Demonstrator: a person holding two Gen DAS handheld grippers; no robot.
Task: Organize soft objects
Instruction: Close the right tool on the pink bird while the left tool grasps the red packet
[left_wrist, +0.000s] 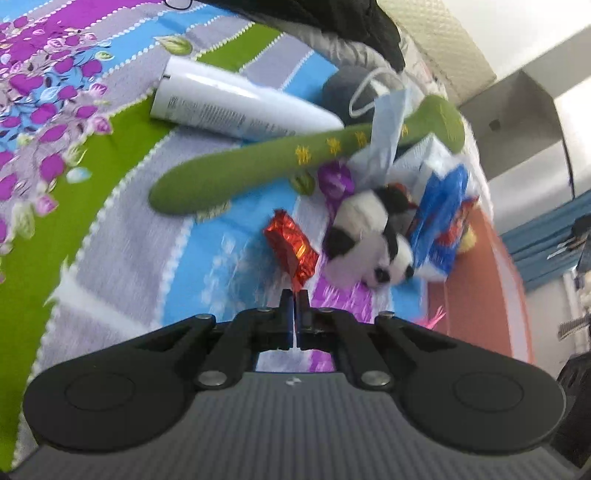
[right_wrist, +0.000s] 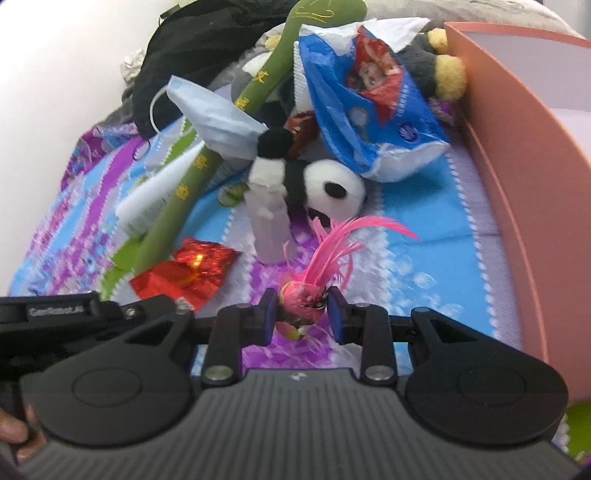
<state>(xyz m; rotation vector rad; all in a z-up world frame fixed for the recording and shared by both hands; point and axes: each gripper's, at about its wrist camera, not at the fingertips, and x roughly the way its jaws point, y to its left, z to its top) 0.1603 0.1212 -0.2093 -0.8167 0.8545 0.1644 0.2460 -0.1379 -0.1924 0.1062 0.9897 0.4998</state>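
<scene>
Nearest the right wrist camera, the right gripper has its jaws pinching a small pink bird toy by the body, its long pink tail feathers fanning up and away toward the pile. Just to the left in that view the left gripper shows as a black body low over the bed, and its own camera shows its jaws pressed together on the thin tip of a red foil wrapper, which sticks up from between them. Both work over a bedsheet striped in blue, purple, green and grey with a flower print. Beyond the grippers lies a loose heap: a panda plush on its side, a long green plush stalk with yellow marks lying across a white tube, a pale blue face mask draped over the stalk, and a blue plastic packet with a red picture on it, resting against the panda. A grey plush with yellow feet sits at the back next to the wall of a salmon-coloured box that runs along the right side. Black cloth is bunched behind the heap.
</scene>
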